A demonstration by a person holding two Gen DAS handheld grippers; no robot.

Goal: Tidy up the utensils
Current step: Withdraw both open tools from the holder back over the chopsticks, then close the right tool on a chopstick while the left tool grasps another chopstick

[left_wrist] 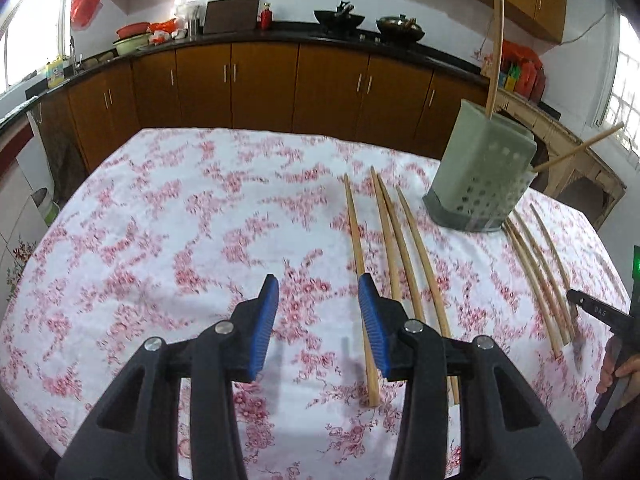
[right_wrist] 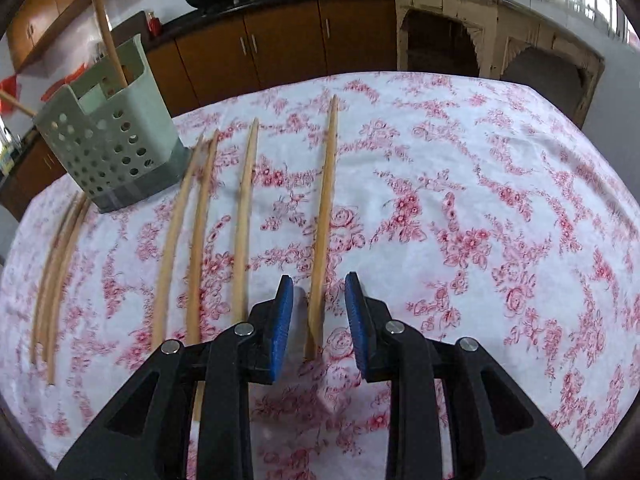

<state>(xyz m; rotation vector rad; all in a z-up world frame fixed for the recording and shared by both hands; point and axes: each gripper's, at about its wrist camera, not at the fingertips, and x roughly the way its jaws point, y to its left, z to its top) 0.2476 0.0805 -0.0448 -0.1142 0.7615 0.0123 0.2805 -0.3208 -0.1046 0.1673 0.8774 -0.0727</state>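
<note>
Chopstick [right_wrist: 322, 216] between right gripper [right_wrist: 319, 312] pads (untouched)

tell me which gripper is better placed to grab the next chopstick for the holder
Right. The right gripper is open with a chopstick lying between its fingers. The left gripper is open over bare cloth, its nearest chopstick beside one finger, not between them. The holder is near both.
</note>
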